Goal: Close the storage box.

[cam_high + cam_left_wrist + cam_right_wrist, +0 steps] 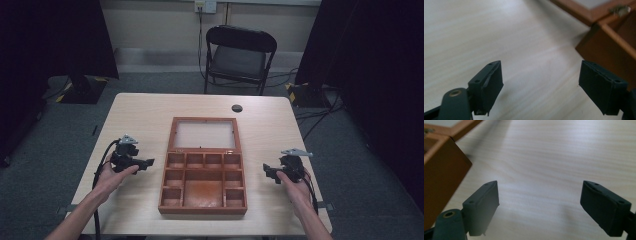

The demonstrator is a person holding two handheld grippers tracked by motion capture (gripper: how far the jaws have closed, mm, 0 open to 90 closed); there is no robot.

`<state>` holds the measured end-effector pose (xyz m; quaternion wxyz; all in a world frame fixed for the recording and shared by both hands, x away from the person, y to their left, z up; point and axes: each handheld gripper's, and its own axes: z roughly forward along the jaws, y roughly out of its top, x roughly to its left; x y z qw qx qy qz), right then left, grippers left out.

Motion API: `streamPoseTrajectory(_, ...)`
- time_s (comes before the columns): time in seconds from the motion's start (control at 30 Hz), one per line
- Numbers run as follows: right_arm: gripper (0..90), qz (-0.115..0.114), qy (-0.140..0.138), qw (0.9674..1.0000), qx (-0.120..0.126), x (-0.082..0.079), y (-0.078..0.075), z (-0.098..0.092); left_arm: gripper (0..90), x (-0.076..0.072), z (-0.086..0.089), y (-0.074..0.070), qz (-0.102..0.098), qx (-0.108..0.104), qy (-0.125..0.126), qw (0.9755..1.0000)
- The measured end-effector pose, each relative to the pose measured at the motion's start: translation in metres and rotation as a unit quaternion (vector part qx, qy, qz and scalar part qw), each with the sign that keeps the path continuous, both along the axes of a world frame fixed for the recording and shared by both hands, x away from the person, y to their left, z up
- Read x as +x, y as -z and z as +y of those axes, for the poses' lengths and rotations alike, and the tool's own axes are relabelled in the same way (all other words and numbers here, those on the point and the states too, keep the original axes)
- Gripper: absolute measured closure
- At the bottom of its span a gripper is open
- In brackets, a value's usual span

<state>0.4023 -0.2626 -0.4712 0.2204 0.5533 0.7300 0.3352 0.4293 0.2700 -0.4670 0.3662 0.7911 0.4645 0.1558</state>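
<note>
- At the table's (145, 115) centre a wooden box (203, 200) is lying open, its compartments showing nothing inside.
- Its lid (204, 134), a wood frame around a pale panel, is lying flat at 12 o'clock of the tray, joined to it along the hinge edge.
- At 9 o'clock of the box, the left gripper (148, 163) is hovering near the box's side, apart from it, held in the person's left hand (114, 180).
- Its jaws are standing wide apart and gripping nothing; in the left gripper view (540, 85) bare tabletop is showing between them, with the box corner (609, 47) and a metal hinge (620, 9) at 2 o'clock.
- At 3 o'clock of the box, the right gripper (270, 172) is pointing toward the box, held in the right hand (296, 187), and is not touching it.
- Its jaws are also spread wide and empty; in the right gripper view (539, 205) the box wall (441, 177) is sitting at 9 o'clock.
- A cable (102, 165) is trailing from the left gripper back along the forearm.
- Beyond the table at 12 o'clock a black folding chair (239, 55) is standing on the grey floor (60, 140).
- A small dark round spot (237, 108) is showing on the tabletop past the lid, near the far edge.
</note>
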Motion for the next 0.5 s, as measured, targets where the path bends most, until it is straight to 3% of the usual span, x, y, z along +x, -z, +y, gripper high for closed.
streamPoseTrajectory(0.03,15.1,-0.004,-0.005,1.0,0.003,0.001,-0.003,0.001,20.4,0.0,-0.002,-0.001,-0.001,-0.006,-0.001,1.0)
streamPoseTrajectory(0.13,15.0,-0.024,-0.021,0.9994,0.015,0.008,-0.015,0.009,19.9,0.004,-0.009,-0.006,0.006,0.021,0.021,0.9995)
streamPoseTrajectory(0.23,15.2,-0.032,-0.028,0.999,0.009,0.013,-0.02,0.014,20.5,0.007,-0.014,-0.014,-0.022,-0.011,0.004,0.9997)
streamPoseTrajectory(0.27,15.7,-0.038,-0.037,0.9985,0.014,0.019,-0.025,0.019,20.1,0.015,-0.018,-0.02,-0.008,-0.012,0.02,0.9997)
streamPoseTrajectory(0.3,15.7,-0.038,-0.037,0.9985,0.014,0.019,-0.025,0.019,20.1,0.015,-0.018,-0.02,-0.008,-0.012,0.02,0.9997)
streamPoseTrajectory(0.4,17.4,-0.041,-0.064,0.9966,0.031,0.037,-0.037,0.029,20.5,0.027,-0.028,-0.033,-0.021,-0.022,0.016,0.9994)
streamPoseTrajectory(0.5,17.2,-0.044,-0.07,0.9964,0.02,0.047,-0.045,0.034,20.6,0.034,-0.032,-0.04,-0.028,-0.023,0.023,0.9991)
